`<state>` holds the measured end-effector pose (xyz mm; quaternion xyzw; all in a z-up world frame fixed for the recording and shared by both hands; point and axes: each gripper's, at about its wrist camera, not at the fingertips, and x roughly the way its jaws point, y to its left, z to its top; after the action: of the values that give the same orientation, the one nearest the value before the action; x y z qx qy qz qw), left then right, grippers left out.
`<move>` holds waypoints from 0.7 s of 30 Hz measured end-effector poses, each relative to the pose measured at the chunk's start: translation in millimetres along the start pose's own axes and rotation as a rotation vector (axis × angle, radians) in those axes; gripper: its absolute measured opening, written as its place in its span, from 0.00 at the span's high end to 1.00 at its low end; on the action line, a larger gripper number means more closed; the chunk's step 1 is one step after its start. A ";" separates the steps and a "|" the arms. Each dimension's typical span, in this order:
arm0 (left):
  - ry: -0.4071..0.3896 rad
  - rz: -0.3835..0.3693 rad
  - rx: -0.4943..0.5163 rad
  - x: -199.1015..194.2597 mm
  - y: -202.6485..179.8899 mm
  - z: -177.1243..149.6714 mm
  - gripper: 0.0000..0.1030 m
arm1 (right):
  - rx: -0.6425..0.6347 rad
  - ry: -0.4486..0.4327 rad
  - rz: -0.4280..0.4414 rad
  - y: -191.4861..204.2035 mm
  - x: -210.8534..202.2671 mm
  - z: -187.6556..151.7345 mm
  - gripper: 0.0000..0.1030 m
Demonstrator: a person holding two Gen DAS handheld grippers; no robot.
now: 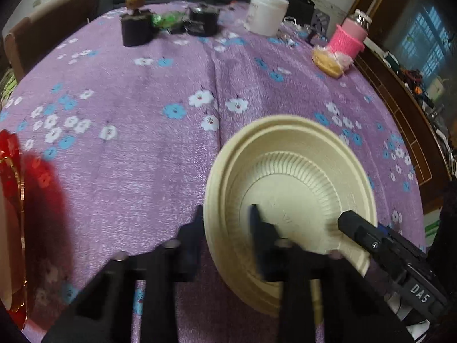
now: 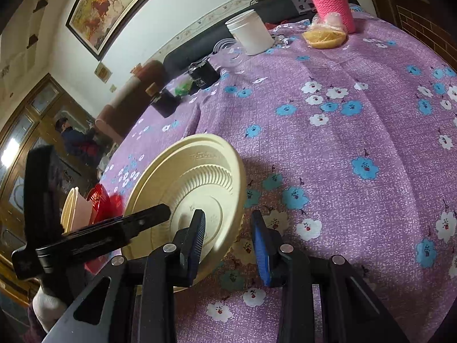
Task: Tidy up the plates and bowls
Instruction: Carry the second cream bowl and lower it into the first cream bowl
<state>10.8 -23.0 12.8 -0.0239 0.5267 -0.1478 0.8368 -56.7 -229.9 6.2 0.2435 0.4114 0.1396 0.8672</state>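
A cream ribbed plate hangs tilted above the purple flowered tablecloth. My left gripper is shut on its near left rim, one finger outside the rim and one over the plate's face. In the right wrist view the same plate stands at the left. My right gripper is open; the plate's lower rim lies between its fingers, and the right pad is clear of it. One right gripper finger rests over the plate's right edge.
A red dish and stacked cream bowls sit at the left. A white jar, a pink-sleeved bottle, black containers and a bag of food line the far side. A person stands in the background.
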 end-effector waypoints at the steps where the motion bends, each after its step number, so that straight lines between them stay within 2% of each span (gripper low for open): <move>1: -0.014 0.010 0.006 -0.9 -0.8 -1.0 0.81 | -0.004 -0.004 -0.002 0.5 -0.1 -0.6 0.72; 5: -0.028 0.008 0.024 -7.4 -4.0 -6.2 0.83 | -0.030 -0.019 -0.011 4.2 -0.8 -2.4 0.82; 13: -0.077 0.029 0.036 -38.7 -2.4 -22.8 0.83 | -0.067 -0.066 0.047 15.3 -7.0 -5.6 0.83; 17: -0.140 0.043 0.050 -71.4 5.5 -33.4 0.82 | -0.101 -0.114 0.082 40.1 -23.0 -10.3 0.83; 21: -0.214 0.053 0.019 -111.4 32.4 -41.0 0.78 | -0.129 -0.125 0.110 79.3 -30.7 -16.2 0.83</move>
<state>-63.1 43.1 85.6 -0.0177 0.4334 -0.1274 0.8920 -91.9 -171.6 59.8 0.2174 0.3328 0.1977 0.8960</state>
